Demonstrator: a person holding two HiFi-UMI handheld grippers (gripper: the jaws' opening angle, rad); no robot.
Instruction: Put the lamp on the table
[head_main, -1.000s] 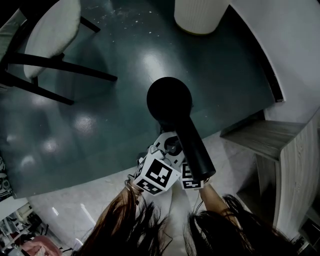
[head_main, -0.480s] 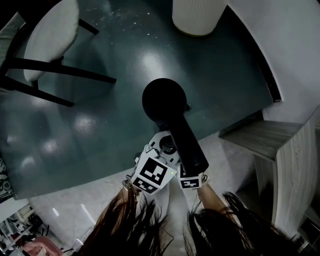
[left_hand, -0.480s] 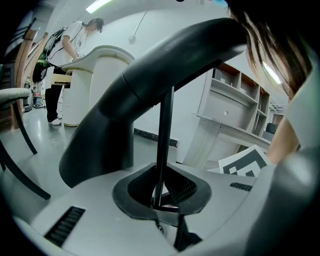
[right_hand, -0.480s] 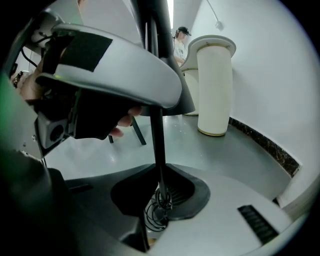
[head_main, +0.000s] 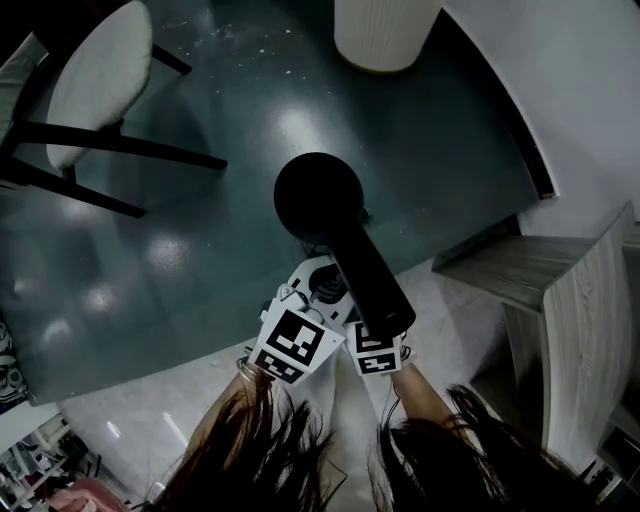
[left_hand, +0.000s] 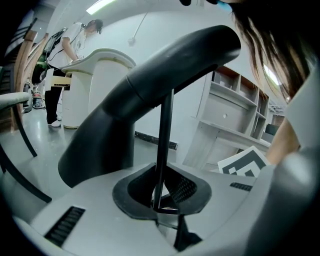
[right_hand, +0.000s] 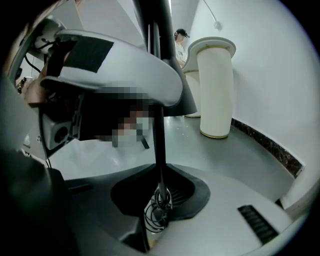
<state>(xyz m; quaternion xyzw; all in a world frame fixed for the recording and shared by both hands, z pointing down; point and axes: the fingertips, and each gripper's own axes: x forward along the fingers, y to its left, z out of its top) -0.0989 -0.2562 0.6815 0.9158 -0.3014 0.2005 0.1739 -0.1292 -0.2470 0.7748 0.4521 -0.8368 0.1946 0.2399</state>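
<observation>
The lamp (head_main: 320, 200) is black, with a round disc end and a thick tube-shaped head, and it hangs over the near edge of the dark glass table (head_main: 180, 230). Both grippers hold it from below. My left gripper (left_hand: 161, 200) is shut on its thin black rod (left_hand: 163, 145), under the big tube head (left_hand: 150, 95). My right gripper (right_hand: 159, 200) is shut on the same rod (right_hand: 158, 145), where a coil of thin wire (right_hand: 156, 212) sits between the pads. In the head view the marker cubes of the left gripper (head_main: 293, 345) and the right gripper (head_main: 375, 352) lie side by side beneath the lamp.
A white-seated chair with dark legs (head_main: 95, 85) stands behind the glass at the upper left. A white ribbed column (head_main: 380, 30) stands at the far side. A grey wooden shelf unit (head_main: 530, 280) is at the right, with pale floor tiles (head_main: 150, 420) below. People stand far off (left_hand: 70, 45).
The lamp and both grippers have shifted a little up and to the left in the head view, farther over the glass table. Both grips are unchanged.
</observation>
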